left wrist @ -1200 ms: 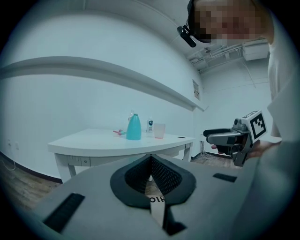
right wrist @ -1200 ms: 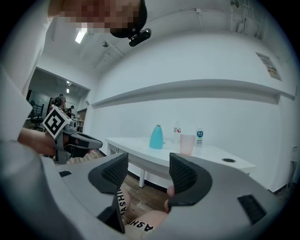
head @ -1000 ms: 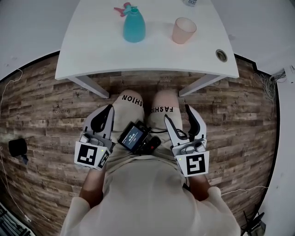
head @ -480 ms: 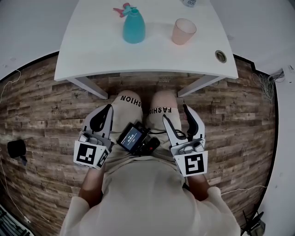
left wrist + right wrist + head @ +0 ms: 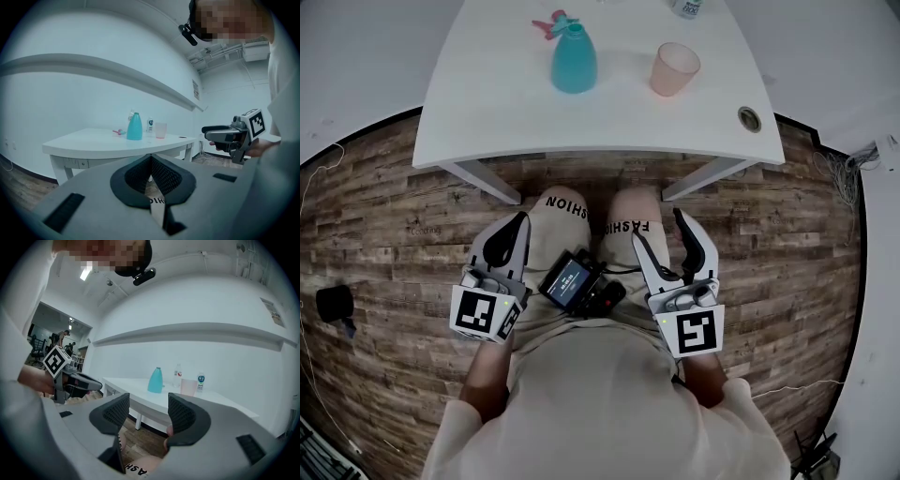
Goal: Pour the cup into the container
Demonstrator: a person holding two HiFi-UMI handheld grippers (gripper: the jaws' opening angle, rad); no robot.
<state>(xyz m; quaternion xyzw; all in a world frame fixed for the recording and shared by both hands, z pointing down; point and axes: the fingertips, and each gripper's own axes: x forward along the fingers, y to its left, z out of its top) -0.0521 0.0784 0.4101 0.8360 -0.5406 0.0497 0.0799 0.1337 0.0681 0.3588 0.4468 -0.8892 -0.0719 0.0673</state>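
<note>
A pink cup (image 5: 675, 68) stands upright on the white table (image 5: 497, 112), to the right of a teal spray bottle (image 5: 573, 58). Both grippers are held low over the person's lap, well short of the table. My left gripper (image 5: 516, 223) is shut with nothing in it; its jaws meet in the left gripper view (image 5: 150, 158). My right gripper (image 5: 660, 230) is open and empty, with a clear gap between its pads in the right gripper view (image 5: 149, 412). From there the cup (image 5: 189, 387) and the teal bottle (image 5: 156, 380) show far ahead on the table.
Two small clear bottles (image 5: 177, 373) (image 5: 200, 380) stand behind the cup. A pink item (image 5: 547, 21) lies beside the teal bottle. The table has a cable hole (image 5: 750, 118) near its right front corner. A black device (image 5: 579, 282) rests on the person's lap. Wood floor surrounds.
</note>
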